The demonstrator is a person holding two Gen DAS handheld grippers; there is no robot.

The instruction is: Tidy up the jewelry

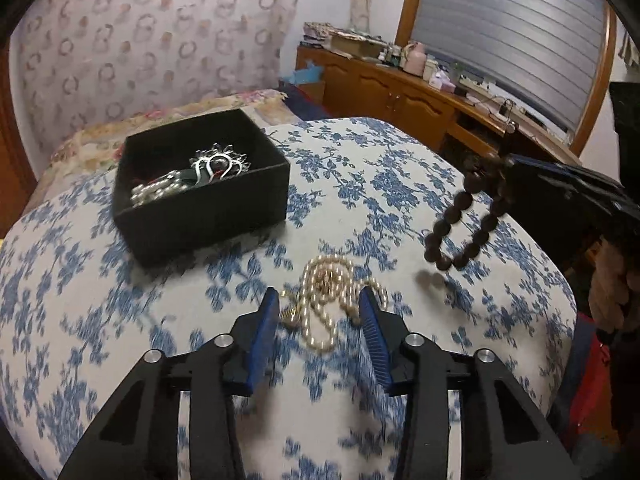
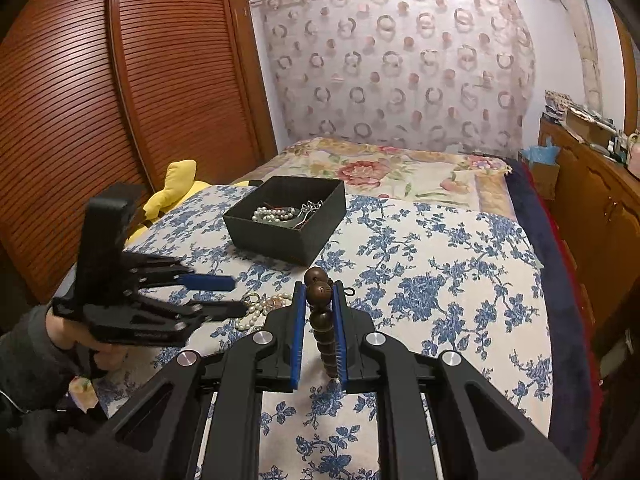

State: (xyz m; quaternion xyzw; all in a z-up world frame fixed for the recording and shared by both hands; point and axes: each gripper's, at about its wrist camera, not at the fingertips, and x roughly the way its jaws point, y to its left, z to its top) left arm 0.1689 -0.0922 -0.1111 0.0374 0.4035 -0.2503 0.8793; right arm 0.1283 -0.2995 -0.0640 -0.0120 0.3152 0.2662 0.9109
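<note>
Blue-padded right gripper [image 2: 320, 292] clamps a brown bead bracelet [image 2: 322, 320]; the left gripper [image 1: 320, 300] stands open astride the pearl necklace [image 1: 326, 300] on the floral cloth [image 1: 380, 184], near the black box [image 1: 200, 216]. No writing is legible.

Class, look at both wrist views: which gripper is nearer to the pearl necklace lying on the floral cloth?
Left. The left gripper straddles the pearl necklace, one finger on each side. The right gripper hangs off to the side, shut on the dark bead bracelet.

Black gripper [image 1: 320, 304], blue ribbed pads, seemingly grey sleeve [image 2: 24, 356].
</note>
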